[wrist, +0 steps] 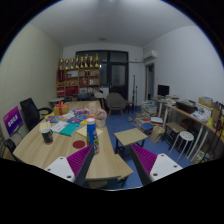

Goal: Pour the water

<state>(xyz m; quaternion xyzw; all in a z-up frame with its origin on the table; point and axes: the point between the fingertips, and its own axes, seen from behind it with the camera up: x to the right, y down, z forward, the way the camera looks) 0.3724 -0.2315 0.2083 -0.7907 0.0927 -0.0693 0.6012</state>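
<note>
A blue bottle (91, 131) stands upright near the right end of a long wooden table (45, 150), beyond my left finger. Further left on that table is a dark cup (46, 132), and a round red coaster (79, 144) lies near the bottle. Papers and small items are scattered behind them. My gripper (112, 165) is open, its magenta pads (79, 160) spread wide with nothing between them. It hangs well back from the bottle, above a small wooden table (108, 166).
Another small wooden table (130, 136) stands ahead on the blue floor. A white stool (184, 140) and desks with a monitor (163, 90) line the right wall. A shelf (78, 76) and door (118, 76) are at the back. A dark chair (30, 110) stands left.
</note>
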